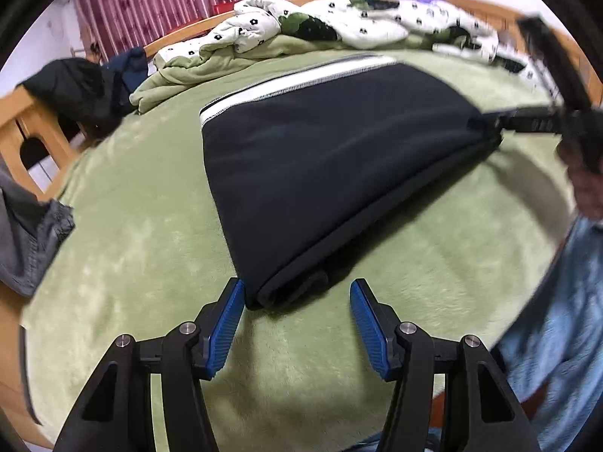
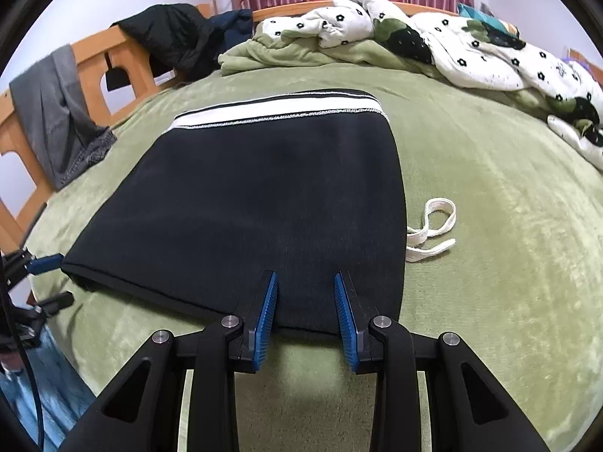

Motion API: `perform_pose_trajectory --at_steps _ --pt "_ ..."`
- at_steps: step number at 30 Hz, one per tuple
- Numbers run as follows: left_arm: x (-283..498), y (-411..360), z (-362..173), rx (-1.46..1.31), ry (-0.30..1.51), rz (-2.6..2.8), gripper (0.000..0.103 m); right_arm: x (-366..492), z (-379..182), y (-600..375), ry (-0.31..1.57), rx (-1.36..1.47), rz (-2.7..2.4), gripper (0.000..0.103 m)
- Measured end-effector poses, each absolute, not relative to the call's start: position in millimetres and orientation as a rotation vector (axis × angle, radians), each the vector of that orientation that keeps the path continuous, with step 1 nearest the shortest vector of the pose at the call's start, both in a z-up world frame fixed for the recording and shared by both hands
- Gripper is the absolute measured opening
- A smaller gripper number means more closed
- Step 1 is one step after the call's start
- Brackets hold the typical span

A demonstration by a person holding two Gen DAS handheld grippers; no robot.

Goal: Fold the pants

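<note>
The black pants point(image 1: 324, 165) lie folded into a flat packet on the green blanket point(image 1: 132, 248), with a white waistband stripe point(image 1: 290, 83) at the far edge. My left gripper point(image 1: 296, 290) is open, its blue pads either side of the packet's near corner. The right gripper point(image 1: 490, 122) shows blurred at the packet's far right corner. In the right wrist view the pants point(image 2: 256, 203) fill the middle. My right gripper point(image 2: 306, 278) is open, jaws over the near folded edge, holding nothing. The left gripper point(image 2: 51, 278) shows at the packet's left corner. A white drawstring point(image 2: 433, 231) sticks out at the right.
A crumpled white flowered quilt point(image 2: 433, 37) lies along the far side of the bed. Dark jackets point(image 2: 177, 37) and grey clothing point(image 2: 56, 113) hang on the wooden bed frame point(image 2: 120, 60) at the left. The person's blue jeans point(image 1: 557, 320) show at the bed's near edge.
</note>
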State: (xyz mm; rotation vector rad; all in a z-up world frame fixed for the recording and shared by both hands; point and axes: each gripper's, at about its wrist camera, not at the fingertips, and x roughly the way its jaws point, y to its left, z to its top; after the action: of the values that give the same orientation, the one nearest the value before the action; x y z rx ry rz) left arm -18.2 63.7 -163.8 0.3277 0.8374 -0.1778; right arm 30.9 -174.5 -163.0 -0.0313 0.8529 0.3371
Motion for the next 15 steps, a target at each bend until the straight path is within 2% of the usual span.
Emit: perform_pose_trajectory --at_steps 1,3,4,5,7,8,11,13,15 --pt "-15.3 59.9 -166.3 0.345 0.836 -0.159 0.056 30.4 -163.2 -174.2 0.85 -0.036 0.337 0.032" --pt "-6.3 53.5 -172.1 0.405 0.827 -0.084 0.038 29.6 -164.0 -172.1 0.847 -0.049 0.333 0.032" --pt "-6.5 54.7 -168.2 0.376 0.801 -0.072 0.025 29.0 -164.1 -171.1 0.845 -0.059 0.33 0.032" --pt "-9.3 64.9 -157.1 0.264 0.752 -0.08 0.019 28.8 -163.7 -171.4 0.843 -0.065 0.329 0.032" --pt "-13.8 85.3 -146.1 0.069 0.724 -0.104 0.018 26.1 -159.3 -174.4 0.827 -0.058 0.324 0.031" --pt "-8.5 93.6 -150.6 0.01 0.765 -0.106 0.018 24.9 -157.9 -176.2 0.819 -0.045 0.326 0.031" --pt "-5.5 92.9 -170.0 0.026 0.82 -0.1 0.022 30.0 -163.3 -179.9 0.838 -0.023 0.319 0.033" --pt "-12.4 89.3 -164.8 0.054 0.814 -0.096 0.027 33.5 -171.9 -174.6 0.863 -0.05 0.305 0.033" --pt "-18.0 95.5 -155.2 -0.003 0.831 -0.116 0.028 29.7 -166.8 -171.2 0.842 -0.082 0.299 0.033"
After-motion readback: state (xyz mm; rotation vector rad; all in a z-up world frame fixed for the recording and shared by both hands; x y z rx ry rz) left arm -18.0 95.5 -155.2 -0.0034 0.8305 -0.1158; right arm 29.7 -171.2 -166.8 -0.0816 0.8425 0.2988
